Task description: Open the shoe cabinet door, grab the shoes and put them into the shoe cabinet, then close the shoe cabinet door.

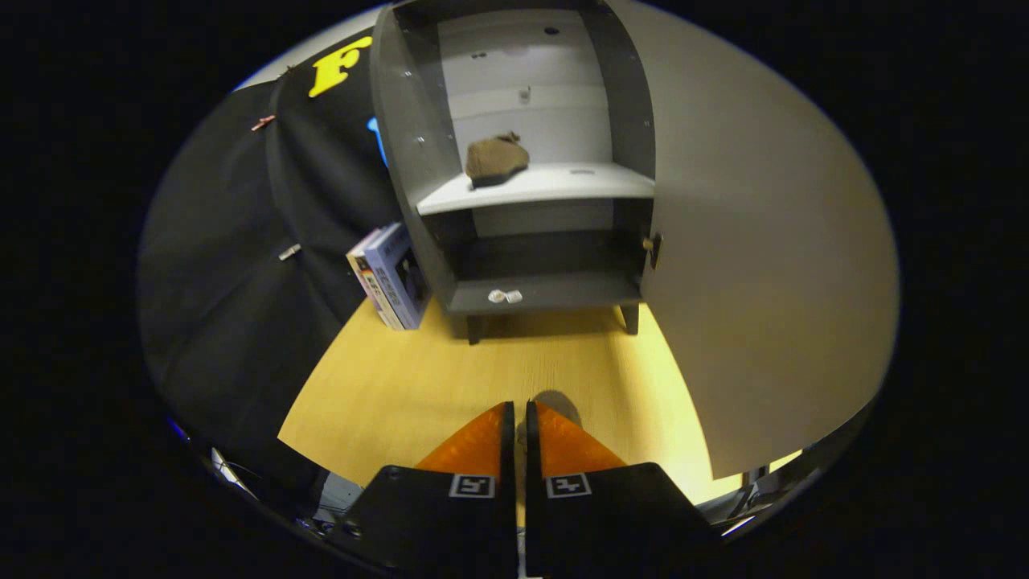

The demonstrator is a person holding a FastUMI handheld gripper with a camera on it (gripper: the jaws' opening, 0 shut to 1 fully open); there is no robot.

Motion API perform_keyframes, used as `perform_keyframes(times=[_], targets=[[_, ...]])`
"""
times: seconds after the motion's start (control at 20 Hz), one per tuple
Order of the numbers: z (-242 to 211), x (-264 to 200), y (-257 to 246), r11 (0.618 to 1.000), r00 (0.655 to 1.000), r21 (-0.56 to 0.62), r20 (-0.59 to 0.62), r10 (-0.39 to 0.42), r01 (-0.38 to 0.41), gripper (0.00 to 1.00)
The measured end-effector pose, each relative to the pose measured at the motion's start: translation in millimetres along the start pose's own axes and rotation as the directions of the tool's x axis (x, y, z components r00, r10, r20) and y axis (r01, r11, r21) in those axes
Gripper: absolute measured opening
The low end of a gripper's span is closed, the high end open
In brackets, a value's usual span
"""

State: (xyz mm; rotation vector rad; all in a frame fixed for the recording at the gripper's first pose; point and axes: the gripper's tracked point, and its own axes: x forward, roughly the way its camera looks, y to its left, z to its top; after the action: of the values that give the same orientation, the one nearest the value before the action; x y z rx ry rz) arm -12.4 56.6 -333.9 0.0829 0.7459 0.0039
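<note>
The grey shoe cabinet stands on the wooden floor well beyond my fingers, its door swung wide open to the right. A brown shoe rests on the pale middle shelf, toward the left side. My gripper is low over the floor, far back from the cabinet. Its fingers are shut together with nothing between them.
A small white object lies on the cabinet's bottom board. Boxed items lean against the cabinet's left side. The open door fills the right side. Wooden floor stretches between my fingers and the cabinet.
</note>
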Motion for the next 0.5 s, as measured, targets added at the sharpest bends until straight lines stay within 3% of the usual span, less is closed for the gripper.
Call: perform_keyframes(times=[0.05,0.15,0.25,0.35,0.5], targets=[[-17.5,9.5,-1.7,1.0,0.999,0.001,-0.039,-0.01,0.01,0.12],[-46.9,26.2,-0.9,1.0,0.995,0.017,-0.103,-0.019,0.021,0.11],[-74.9,41.0,-3.3,0.999,0.988,0.029,-0.152,-0.028,0.033,0.17],[-99.7,53.0,-3.9,0.999,0.982,0.035,-0.189,-0.027,0.034,0.3],[-132.3,78.0,-9.6,0.997,0.975,0.057,-0.218,-0.037,0.05,0.32]])
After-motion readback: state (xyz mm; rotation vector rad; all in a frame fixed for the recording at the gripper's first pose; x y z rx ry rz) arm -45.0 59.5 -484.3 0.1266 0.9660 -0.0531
